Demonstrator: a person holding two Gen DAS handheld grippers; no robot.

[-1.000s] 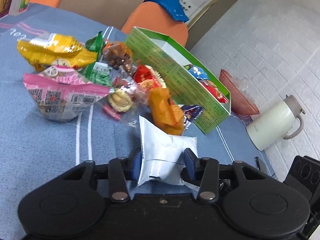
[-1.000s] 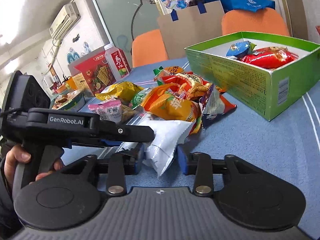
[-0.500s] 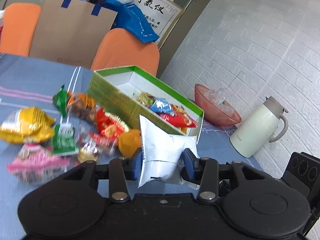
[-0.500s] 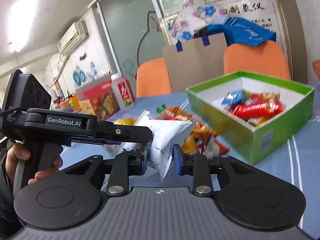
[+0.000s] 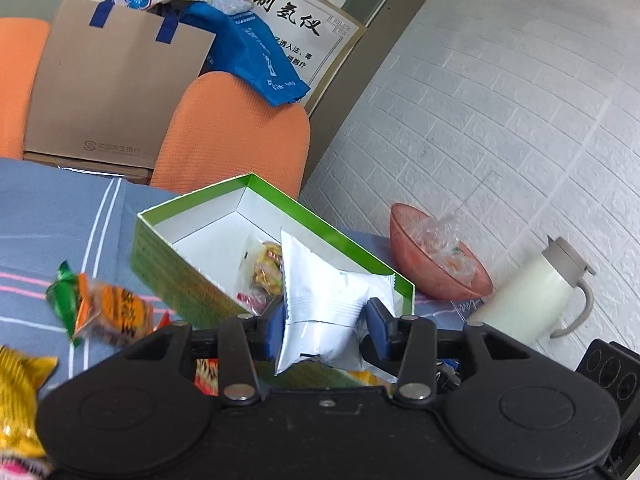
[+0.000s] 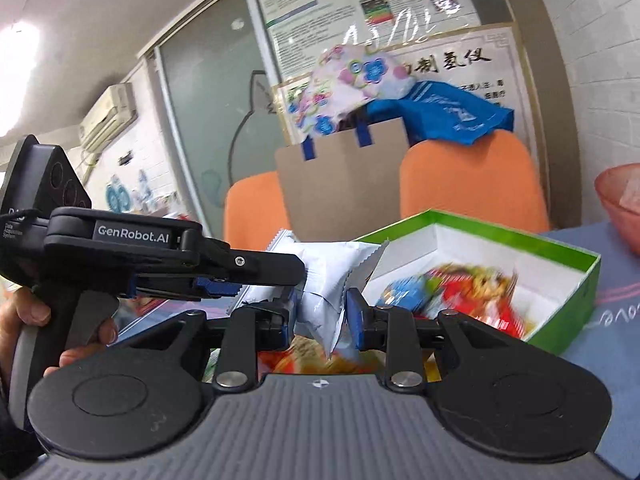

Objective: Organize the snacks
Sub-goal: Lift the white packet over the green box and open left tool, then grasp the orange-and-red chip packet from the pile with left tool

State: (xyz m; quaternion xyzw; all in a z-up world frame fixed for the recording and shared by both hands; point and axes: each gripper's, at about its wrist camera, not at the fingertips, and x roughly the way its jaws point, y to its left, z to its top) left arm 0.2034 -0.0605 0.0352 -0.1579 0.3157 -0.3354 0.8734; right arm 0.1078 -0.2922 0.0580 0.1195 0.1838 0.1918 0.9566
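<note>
The surface (image 5: 48, 208) is covered in a blue-grey cloth with white and pink stripes; on it stands an open green box (image 5: 188, 292) with a white inside, holding several wrapped snacks (image 6: 452, 292), blurred in the right wrist view. The left gripper (image 5: 326, 316) has its jaws closed onto a white snack packet (image 5: 320, 304), pinched at its lower half and raised over the near part of the box; the right gripper (image 6: 320, 310) also has its jaws pressed onto the same white packet, gripping its lower corner, so both tools hold it at once. In the right wrist view the left tool's black body reaches in from the left, with the person's hand (image 6: 28, 320) on its handle. Loose snacks lie on the cloth left of the box: an orange packet (image 5: 116, 312) beside a green wrapper (image 5: 62, 294), and a yellow one (image 5: 18, 396) at the edge; beyond the box sit a pink bowl (image 5: 436, 264) and a pale jug (image 5: 528, 292) against a white brick wall (image 5: 500, 128). Behind the surface stand two orange chairs (image 5: 232, 136), a brown paper bag (image 5: 116, 92), a blue bag (image 5: 256, 60), floral cloth (image 6: 348, 80) and wall posters (image 6: 316, 4); an air conditioner (image 6: 108, 116) hangs high on the left.
</note>
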